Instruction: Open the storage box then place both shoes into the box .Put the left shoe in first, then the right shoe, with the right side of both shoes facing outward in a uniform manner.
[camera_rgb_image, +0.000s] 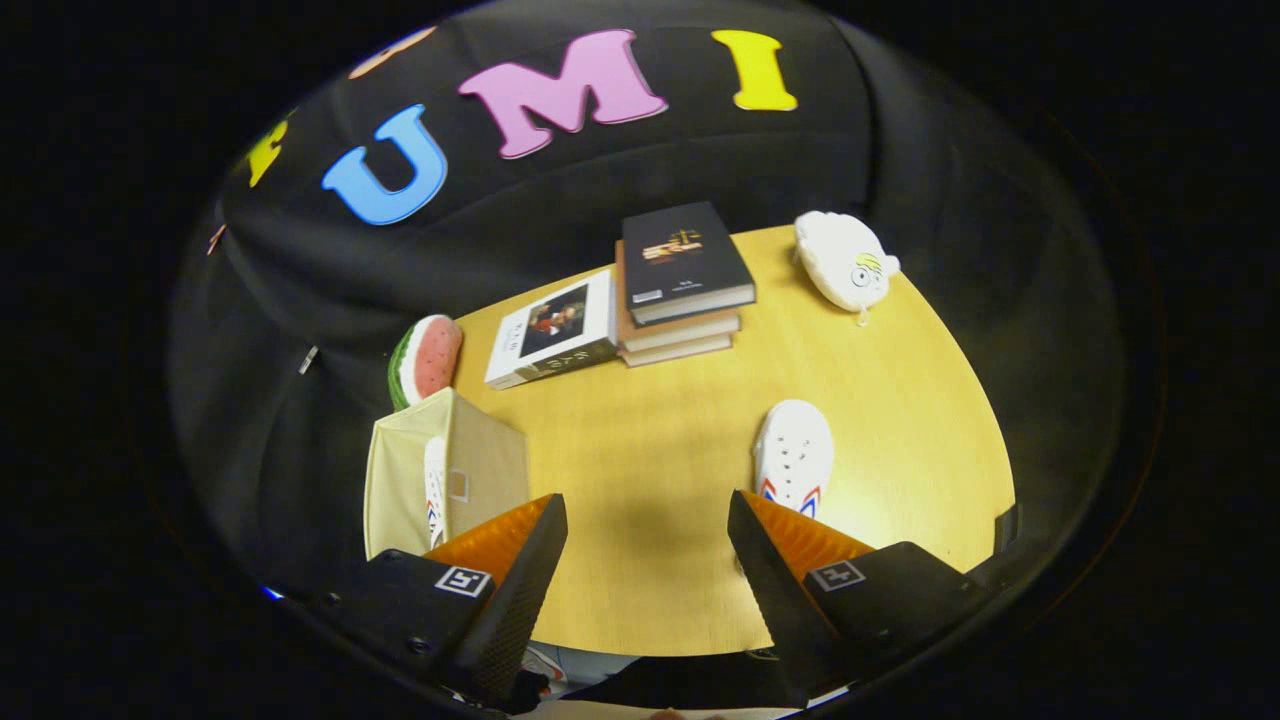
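Your hand-held gripper (647, 530) hovers above the round pale-wood worktop (650, 600), fingers spread wide with nothing between them. Just ahead of the right finger lies the white perforated foam clog (793, 458), sole down. It looks light and slightly springy (likely slick too), so pinch across its heel rim or side wall. Beside the left finger stands the beige fabric storage box (400, 480), open-topped, with the other white shoe (435, 490) already upright inside. Beyond sits a stack of books (680, 290).

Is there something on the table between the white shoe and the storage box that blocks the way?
Nothing visible does. Bare table lies between the shoe and the open box, which already holds one shoe. The tool is open above that gap.
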